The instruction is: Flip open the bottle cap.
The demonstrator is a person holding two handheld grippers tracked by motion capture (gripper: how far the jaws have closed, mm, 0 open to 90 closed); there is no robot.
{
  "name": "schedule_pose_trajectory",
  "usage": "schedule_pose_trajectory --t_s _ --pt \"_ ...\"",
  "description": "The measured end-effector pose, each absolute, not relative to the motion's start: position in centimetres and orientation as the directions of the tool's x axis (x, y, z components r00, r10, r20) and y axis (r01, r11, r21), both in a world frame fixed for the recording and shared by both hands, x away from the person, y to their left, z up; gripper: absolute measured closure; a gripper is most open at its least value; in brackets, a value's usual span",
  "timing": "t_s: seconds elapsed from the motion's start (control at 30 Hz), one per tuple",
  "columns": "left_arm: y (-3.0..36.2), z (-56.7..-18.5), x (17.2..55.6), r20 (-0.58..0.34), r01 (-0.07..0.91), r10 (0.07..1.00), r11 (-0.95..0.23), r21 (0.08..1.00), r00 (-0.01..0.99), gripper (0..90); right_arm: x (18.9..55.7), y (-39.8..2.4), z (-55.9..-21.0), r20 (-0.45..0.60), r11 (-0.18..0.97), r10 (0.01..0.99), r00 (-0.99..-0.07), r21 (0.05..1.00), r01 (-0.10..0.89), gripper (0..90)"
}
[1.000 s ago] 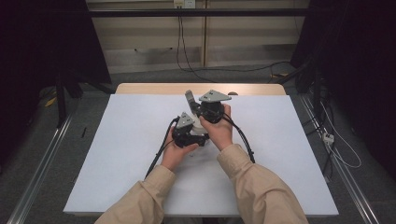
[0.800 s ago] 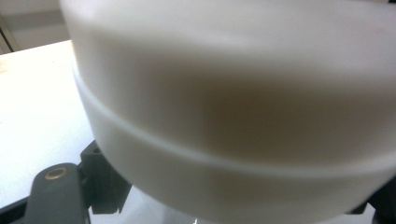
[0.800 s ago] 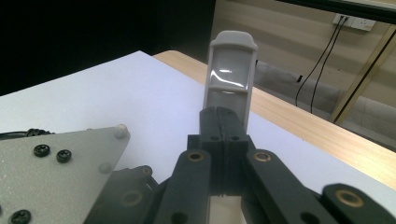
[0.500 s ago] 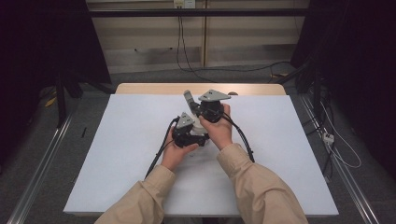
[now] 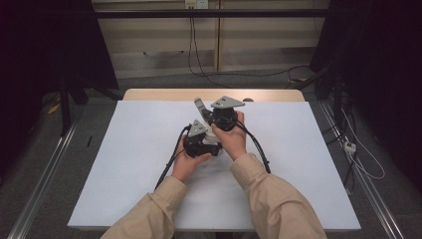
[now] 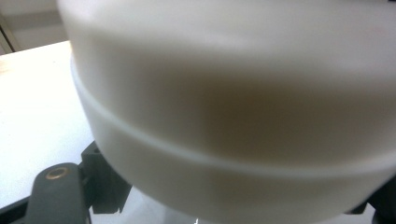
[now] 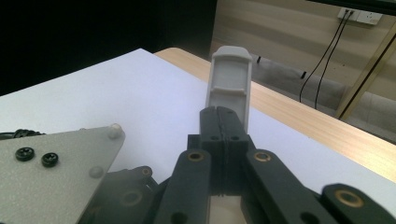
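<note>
Right tool [image 7: 222,122] shut, black jaws pressed flat together, with a pale grey, flat, round-topped plastic piece [image 7: 229,79] rising straight from the tips; cannot tell whether pinched there or merely standing just beyond. Seen from the high view, same pale grey piece [image 5: 199,105] poking out toward the far side of the surface, the right tool directly behind it in the right hand [image 5: 234,139]. Left tool [image 5: 203,139] just nearside of the grey piece, touching or almost touching the right tool, cradled from below in the left hand [image 5: 186,164]; jaws closed down narrow, tips hidden. Right up against the left tool's own camera, a smooth white rounded object [image 6: 233,93] with a raised band around it, blurred by closeness; cannot tell whether gripped. Beneath the grey piece, a white sheet-covered surface [image 5: 129,164], both tools near its middle. Beyond the grey piece, a bare strip of light wooden edge [image 5: 164,94]. Tan sleeves [image 5: 278,199] running back from the grey piece to the near side.
</note>
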State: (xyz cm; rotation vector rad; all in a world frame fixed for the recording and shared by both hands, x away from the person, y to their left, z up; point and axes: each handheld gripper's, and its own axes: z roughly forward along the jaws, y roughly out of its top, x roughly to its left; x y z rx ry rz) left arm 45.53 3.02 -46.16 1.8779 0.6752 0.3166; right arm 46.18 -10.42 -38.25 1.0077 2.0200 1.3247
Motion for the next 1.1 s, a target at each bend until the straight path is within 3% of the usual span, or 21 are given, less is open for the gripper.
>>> schedule_pose_trajectory --t_s 1.1 --pt "3.01 -46.15 45.5 -0.085 0.296 0.576 -0.282 0.913 0.813 17.7 46.44 -10.12 -38.15 -0.018 0.261 0.812 -0.584 0.905 0.335 90.0"
